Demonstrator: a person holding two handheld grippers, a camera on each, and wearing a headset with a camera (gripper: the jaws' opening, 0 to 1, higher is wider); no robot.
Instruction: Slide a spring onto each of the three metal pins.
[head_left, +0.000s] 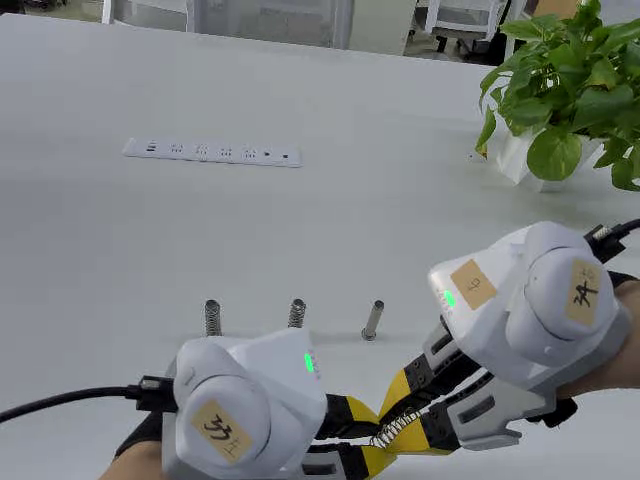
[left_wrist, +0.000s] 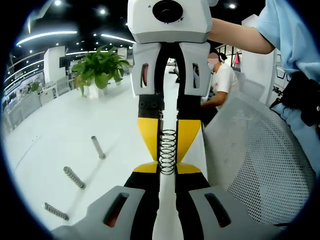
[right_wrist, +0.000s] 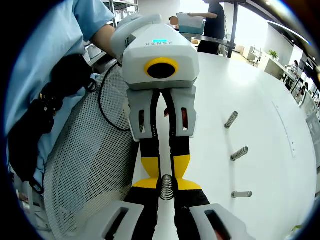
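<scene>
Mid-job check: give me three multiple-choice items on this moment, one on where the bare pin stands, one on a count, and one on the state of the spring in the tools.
1. In the head view, where in the row does the bare pin stand?
A) left end
B) middle
C) right end

2. How many pins already carry a spring?
A) none
B) two
C) three

3. What is the state of the loose spring?
A) lying flat on the table
B) gripped between the left tool and the right tool
C) seated on a pin

Answers:
1 C: both other pins stand to its left.
2 B: the left pin and the middle pin wear coils, while the third is smooth.
3 B: each tool's jaws pinch one end of it.
</scene>
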